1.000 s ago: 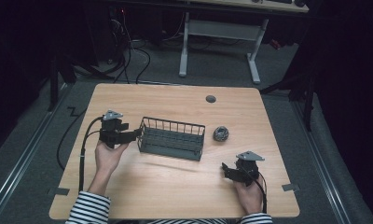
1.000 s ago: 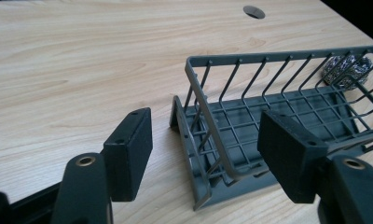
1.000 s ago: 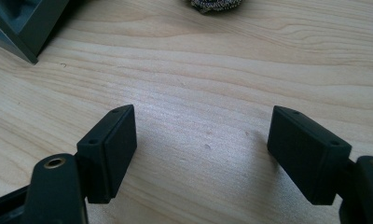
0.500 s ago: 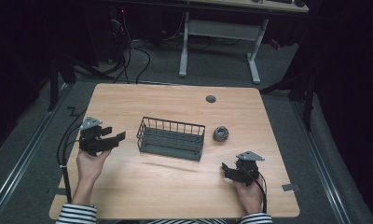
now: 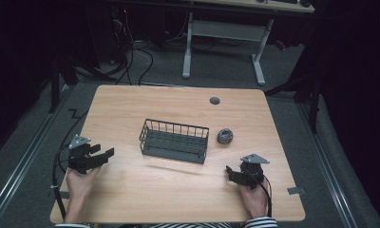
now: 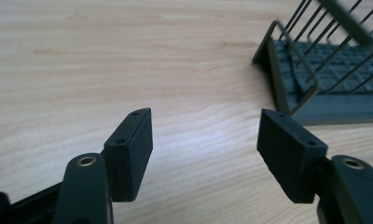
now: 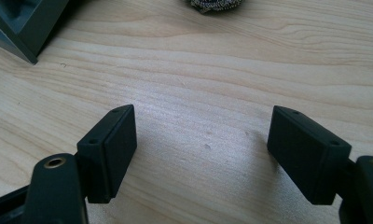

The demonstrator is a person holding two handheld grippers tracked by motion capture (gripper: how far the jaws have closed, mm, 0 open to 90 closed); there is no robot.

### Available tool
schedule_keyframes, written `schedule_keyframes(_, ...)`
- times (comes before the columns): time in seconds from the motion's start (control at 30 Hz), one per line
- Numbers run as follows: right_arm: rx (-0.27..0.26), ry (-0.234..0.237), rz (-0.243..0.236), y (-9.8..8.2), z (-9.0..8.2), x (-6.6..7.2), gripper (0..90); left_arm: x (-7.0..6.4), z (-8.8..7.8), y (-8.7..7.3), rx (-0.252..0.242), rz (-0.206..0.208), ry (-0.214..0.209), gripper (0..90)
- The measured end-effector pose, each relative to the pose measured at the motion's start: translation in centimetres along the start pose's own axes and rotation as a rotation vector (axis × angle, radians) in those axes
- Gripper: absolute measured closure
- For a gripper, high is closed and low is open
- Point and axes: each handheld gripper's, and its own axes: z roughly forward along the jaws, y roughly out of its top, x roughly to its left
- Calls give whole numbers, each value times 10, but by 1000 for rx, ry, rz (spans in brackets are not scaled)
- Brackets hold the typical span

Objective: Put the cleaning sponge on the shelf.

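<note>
**Stock check — my two claws and tabletop items**

- Tabletop (image 5: 131, 109): light wood, one round dark grommet (image 5: 214, 100) near far edge.
- Wire basket (image 5: 174, 141): dark, rectangular, upright, approx. centre of tabletop. I see its near corner at top right of left gripper view (image 6: 310, 70).
- Small grey scrunched ball (image 5: 225, 136): just beside basket's right end, apart from it. Lower edge shows at top of right gripper view (image 7: 216, 4).
- Left claw (image 5: 102, 156): in my left hand (image 5: 79, 183), near left edge, jaws spread wide, nothing between them — bare wood under (image 6: 205, 140).
- Right claw (image 5: 232, 173): in my right hand (image 5: 254, 197), front right, well clear of the ball, jaws spread wide, holding nothing (image 7: 201, 144).
</note>
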Motion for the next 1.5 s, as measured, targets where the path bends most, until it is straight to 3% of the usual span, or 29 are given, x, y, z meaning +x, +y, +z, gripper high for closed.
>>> schedule_keyframes(0.4,0,0,0,0,0,0,240,1,20,-32,60,32,98,349)
schedule_keyframes(0.73,1,1,2,0,0,0,239,-5,26,-40,56,81,145,336)
schedule_keyframes(0.83,11,5,-2,1,-1,0,244,-9,27,-40,68,113,164,320)
schedule_keyframes(1.0,31,5,-22,3,-3,-1,283,-9,28,-39,72,112,161,297)
schedule_keyframes(1.17,26,18,-10,5,-6,-5,273,-9,28,-39,73,112,159,291)
schedule_keyframes(1.5,-8,34,-21,29,-15,-10,256,-9,28,-39,73,111,159,285)
